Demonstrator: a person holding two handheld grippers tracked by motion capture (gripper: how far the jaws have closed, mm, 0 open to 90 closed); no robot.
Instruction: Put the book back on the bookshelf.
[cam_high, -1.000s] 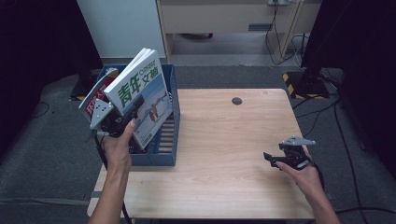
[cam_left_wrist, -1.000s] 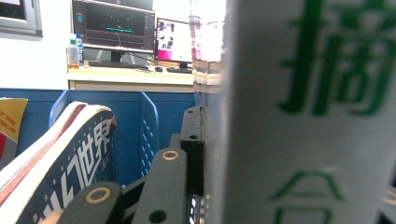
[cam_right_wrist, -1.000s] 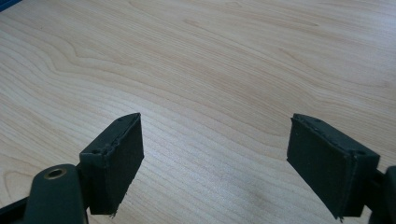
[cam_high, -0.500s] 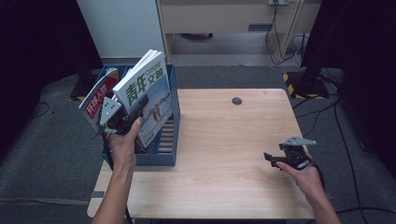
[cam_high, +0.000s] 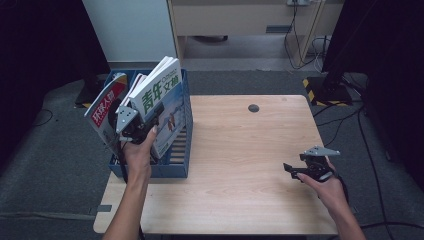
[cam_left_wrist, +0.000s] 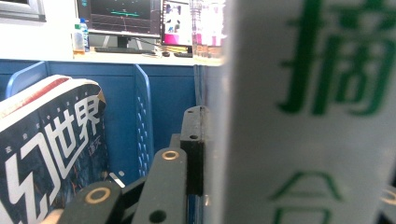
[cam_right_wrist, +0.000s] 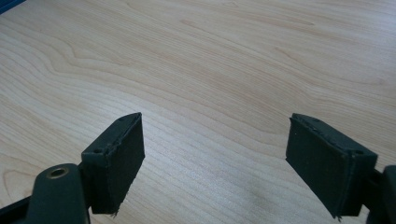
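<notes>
My left gripper (cam_high: 150, 116) is shut on a thick white magazine with green characters (cam_high: 161, 94), held upright and tilted over the blue file box (cam_high: 172, 167). In the left gripper view the magazine's cover (cam_left_wrist: 308, 116) sits close against one of the black fingers (cam_left_wrist: 192, 144); the other is hidden behind it. A red-covered magazine (cam_high: 104, 111) leans in the box's left part, and a dark cover with white characters (cam_left_wrist: 51, 149) shows there too. My right gripper (cam_high: 292, 171) rests low over the wooden table (cam_high: 240, 150), open, with bare wood between its pads (cam_right_wrist: 119, 154).
The blue box stands at the table's left edge, with a divider (cam_left_wrist: 142, 112) inside. A small round dark hole (cam_high: 254, 108) marks the table's far side. Cables and a black stand (cam_high: 330, 75) lie on the floor at the right.
My left hand has carried the white magazine to the right and slightly down, closer over the blue box. The right hand has stayed put.
</notes>
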